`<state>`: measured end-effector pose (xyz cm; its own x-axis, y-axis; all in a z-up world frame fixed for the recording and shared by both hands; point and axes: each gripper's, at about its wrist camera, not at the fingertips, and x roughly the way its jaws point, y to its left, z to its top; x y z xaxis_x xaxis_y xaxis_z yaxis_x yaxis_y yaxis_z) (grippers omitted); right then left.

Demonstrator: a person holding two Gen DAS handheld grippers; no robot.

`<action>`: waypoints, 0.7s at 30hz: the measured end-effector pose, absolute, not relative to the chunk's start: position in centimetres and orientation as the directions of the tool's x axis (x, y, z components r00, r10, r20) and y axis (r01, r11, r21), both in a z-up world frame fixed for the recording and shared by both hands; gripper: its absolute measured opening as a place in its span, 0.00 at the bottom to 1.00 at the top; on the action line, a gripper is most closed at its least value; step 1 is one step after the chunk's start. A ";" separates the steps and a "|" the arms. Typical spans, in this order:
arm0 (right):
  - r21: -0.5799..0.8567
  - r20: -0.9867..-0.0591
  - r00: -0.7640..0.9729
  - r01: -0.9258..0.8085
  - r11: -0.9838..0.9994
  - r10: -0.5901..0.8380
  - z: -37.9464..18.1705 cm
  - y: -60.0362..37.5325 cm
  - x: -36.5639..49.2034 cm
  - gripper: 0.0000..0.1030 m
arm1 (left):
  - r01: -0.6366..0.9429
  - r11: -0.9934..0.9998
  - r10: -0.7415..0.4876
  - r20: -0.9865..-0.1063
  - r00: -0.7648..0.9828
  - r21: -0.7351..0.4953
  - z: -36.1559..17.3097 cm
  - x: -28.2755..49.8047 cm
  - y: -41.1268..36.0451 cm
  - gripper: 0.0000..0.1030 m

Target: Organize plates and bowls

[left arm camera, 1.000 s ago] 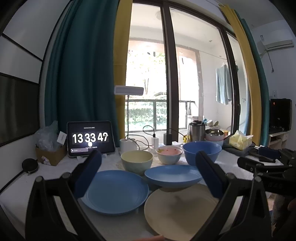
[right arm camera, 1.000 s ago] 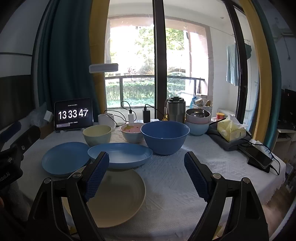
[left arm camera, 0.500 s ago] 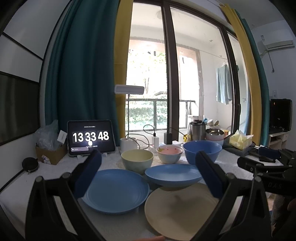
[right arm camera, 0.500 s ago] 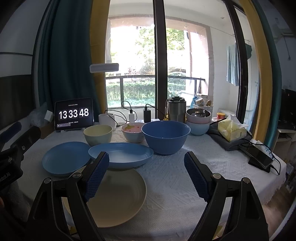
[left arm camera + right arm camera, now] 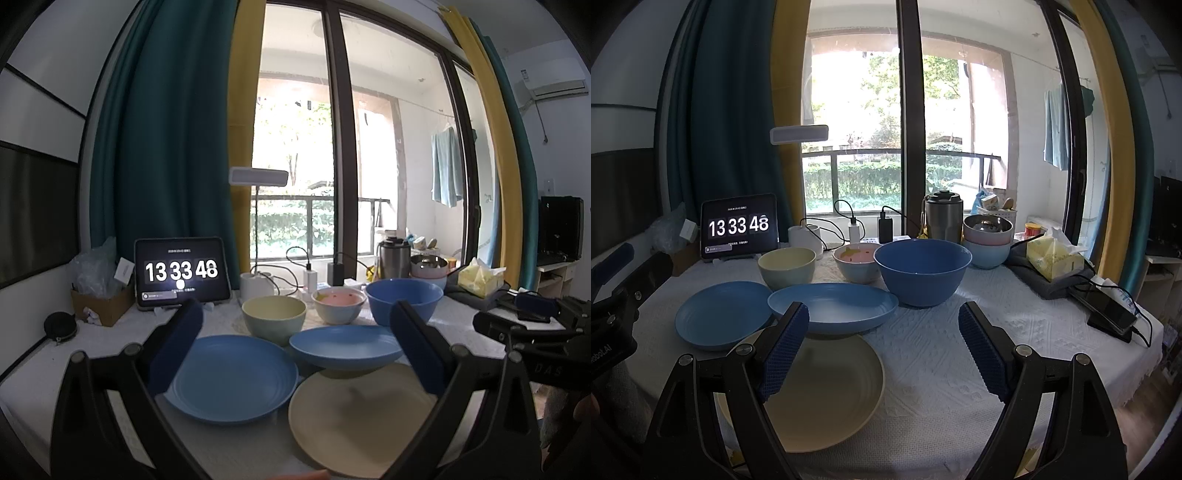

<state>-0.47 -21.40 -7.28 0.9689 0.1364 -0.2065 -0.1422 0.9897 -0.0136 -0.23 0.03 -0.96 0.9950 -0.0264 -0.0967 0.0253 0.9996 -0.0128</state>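
Observation:
On the white tablecloth lie a flat blue plate (image 5: 232,376) (image 5: 720,314), a deeper blue plate (image 5: 345,349) (image 5: 842,302) whose near edge rests on a cream plate (image 5: 362,417) (image 5: 827,387). Behind them stand a pale yellow bowl (image 5: 274,317) (image 5: 786,266), a pink-lined bowl (image 5: 339,304) (image 5: 857,264) and a big blue bowl (image 5: 404,301) (image 5: 923,271). My left gripper (image 5: 295,350) hovers open over the plates, holding nothing. My right gripper (image 5: 882,350) is open too, above the cloth right of the cream plate.
A tablet clock (image 5: 181,271) (image 5: 738,226), white lamp base and chargers line the back. A steel flask (image 5: 943,219), stacked bowls (image 5: 988,238), a tissue box (image 5: 1054,258) and a phone (image 5: 1112,312) sit at the right. A cardboard box (image 5: 101,299) is far left.
Both grippers stay open and almost still; the left view has shifted only slightly. The clock went from 13:33:47 to 13:33:48.

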 end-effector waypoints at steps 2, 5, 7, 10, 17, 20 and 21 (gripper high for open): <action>-0.014 -0.207 0.969 -0.142 0.990 0.136 -7.3 -21.4 -0.5 0.83 | 0.026 1.000 -0.027 -0.097 0.995 -0.013 -1.0 -0.2 0.1 0.99; -0.014 -0.207 0.969 -0.142 0.990 0.136 -7.3 -21.4 -0.5 0.83 | 0.025 1.000 -0.026 -0.097 0.995 -0.013 -0.9 -0.2 0.0 0.99; -0.014 -0.206 0.969 -0.142 0.990 0.136 -7.3 -21.4 -0.5 0.83 | 0.026 1.000 -0.027 -0.098 0.995 -0.014 -0.9 -0.2 0.1 0.99; -0.013 -0.206 0.969 -0.142 0.990 0.136 -7.3 -21.4 -0.5 0.83 | 0.026 1.000 -0.027 -0.099 0.995 -0.013 -0.9 -0.2 0.0 0.99; -0.014 -0.207 0.969 -0.141 0.990 0.135 -7.3 -21.3 -0.5 0.83 | 0.026 1.000 -0.027 -0.097 0.995 -0.014 -1.0 -0.2 0.1 0.99; -0.014 -0.207 0.969 -0.141 0.990 0.135 -7.3 -21.3 -0.5 0.83 | 0.025 1.000 -0.026 -0.098 0.995 -0.013 -1.0 -0.2 0.1 0.99; -0.013 -0.208 0.969 -0.141 0.990 0.135 -7.3 -21.3 -0.5 0.83 | 0.025 1.000 -0.026 -0.098 0.995 -0.014 -0.9 -0.2 0.1 0.99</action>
